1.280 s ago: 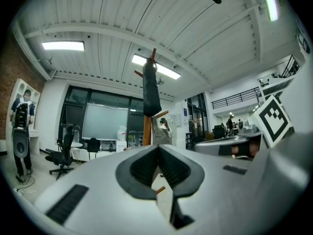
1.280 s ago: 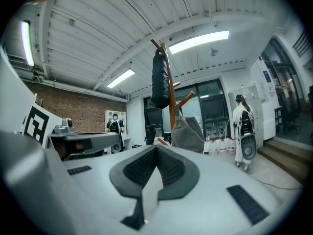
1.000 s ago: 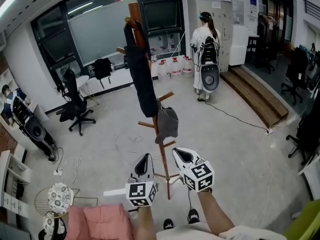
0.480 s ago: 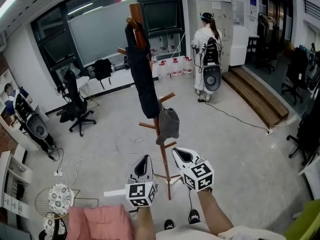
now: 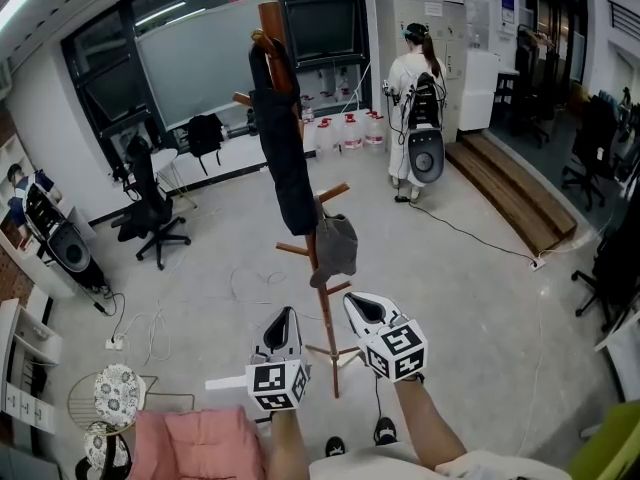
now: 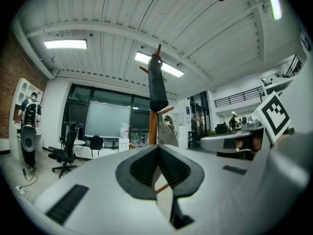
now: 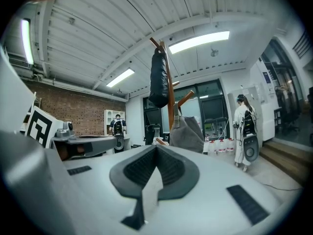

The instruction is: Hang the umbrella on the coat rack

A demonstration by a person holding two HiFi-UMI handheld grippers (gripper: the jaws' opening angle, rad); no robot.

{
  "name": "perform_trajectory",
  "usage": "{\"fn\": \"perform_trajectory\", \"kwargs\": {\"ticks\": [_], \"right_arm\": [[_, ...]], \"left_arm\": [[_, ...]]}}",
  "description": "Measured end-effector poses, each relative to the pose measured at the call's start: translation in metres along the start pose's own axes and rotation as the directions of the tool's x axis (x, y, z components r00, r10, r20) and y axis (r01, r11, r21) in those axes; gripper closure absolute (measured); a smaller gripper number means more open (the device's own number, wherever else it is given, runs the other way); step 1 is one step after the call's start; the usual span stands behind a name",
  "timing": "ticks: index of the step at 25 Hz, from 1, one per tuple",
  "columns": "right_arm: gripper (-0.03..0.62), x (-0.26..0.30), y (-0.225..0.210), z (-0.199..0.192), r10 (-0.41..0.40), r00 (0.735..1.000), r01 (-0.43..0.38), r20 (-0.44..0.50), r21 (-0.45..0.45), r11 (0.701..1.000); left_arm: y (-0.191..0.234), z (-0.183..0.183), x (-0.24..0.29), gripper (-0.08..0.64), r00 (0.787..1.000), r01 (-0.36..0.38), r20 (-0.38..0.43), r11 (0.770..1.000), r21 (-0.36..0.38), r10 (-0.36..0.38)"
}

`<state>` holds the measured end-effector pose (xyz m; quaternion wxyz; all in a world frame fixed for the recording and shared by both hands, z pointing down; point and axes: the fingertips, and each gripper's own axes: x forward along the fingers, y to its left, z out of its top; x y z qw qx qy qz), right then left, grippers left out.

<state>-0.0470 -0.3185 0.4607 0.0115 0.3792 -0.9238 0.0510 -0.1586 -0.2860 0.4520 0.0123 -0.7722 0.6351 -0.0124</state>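
Observation:
The wooden coat rack stands straight ahead on the floor. A folded black umbrella hangs by its handle from a top hook, beside the pole. Below it a grey bag hangs from a lower peg. My left gripper and right gripper are side by side near the rack's base, both shut and empty, touching nothing. In the left gripper view the umbrella shows above the closed gripper. In the right gripper view the umbrella and the bag rise beyond the closed gripper.
A person in white stands at the back right near water bottles. A black office chair stands left, with another person at the far left. A wooden platform lies right. A pink cushion is near my feet.
The left gripper has edged slightly to the left. The umbrella hangs still on the rack and the right gripper has not moved.

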Motion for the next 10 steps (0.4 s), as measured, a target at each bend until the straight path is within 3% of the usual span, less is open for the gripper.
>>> {"fn": "perform_trajectory", "kwargs": {"ticks": [10], "right_arm": [[0.589,-0.003,-0.0009,0.0026,-0.005,1.0,0.005,0.006,-0.007,1.0]], "left_arm": [[-0.001,0.0017,-0.0003,0.552,1.0,0.005,-0.001,1.0,0.007,-0.005]]}}
